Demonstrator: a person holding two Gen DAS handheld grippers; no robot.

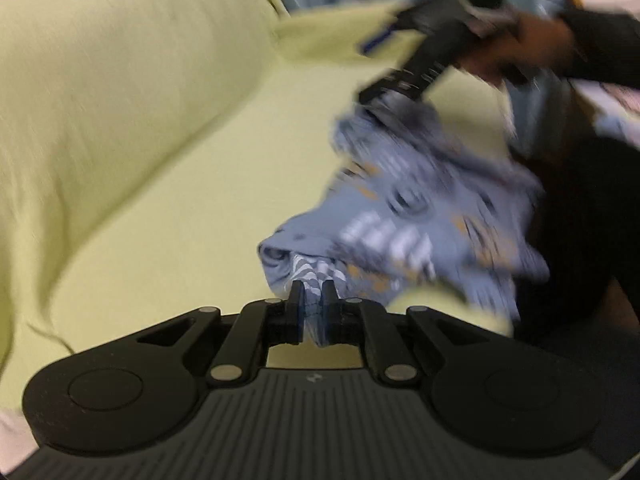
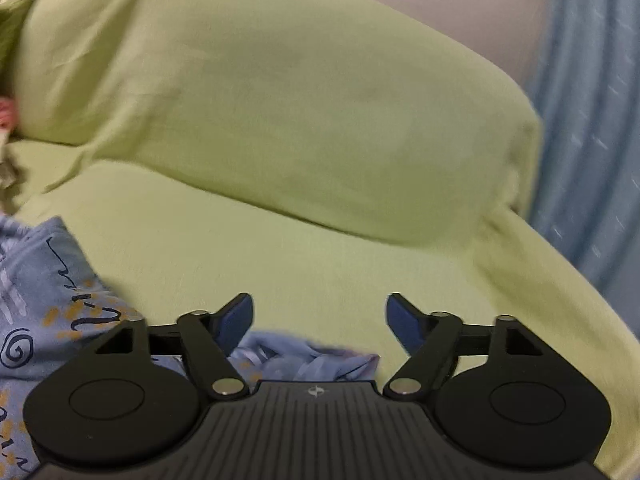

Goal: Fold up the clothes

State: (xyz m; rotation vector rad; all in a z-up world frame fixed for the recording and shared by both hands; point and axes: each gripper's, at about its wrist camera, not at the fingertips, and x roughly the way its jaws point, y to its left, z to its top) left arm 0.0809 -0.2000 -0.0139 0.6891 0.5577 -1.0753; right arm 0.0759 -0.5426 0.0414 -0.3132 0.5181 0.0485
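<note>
A light blue patterned garment [image 1: 408, 216] with white, orange and dark markings lies bunched on the yellow-green sofa seat [image 1: 192, 216]. My left gripper [image 1: 313, 292] is shut on a fold of the garment at its near end. In the left wrist view the right gripper [image 1: 384, 92] hovers blurred over the garment's far end, held by a hand [image 1: 536, 40]. In the right wrist view my right gripper [image 2: 320, 320] stands open with nothing between its fingers; the garment [image 2: 52, 304] lies left of and beneath it.
The sofa's backrest cushion [image 2: 300, 100] fills the view ahead. A blue curtain [image 2: 592, 120] hangs to the right of the sofa. A dark sleeve [image 1: 608, 48] and dark clothing sit at the right edge of the left wrist view.
</note>
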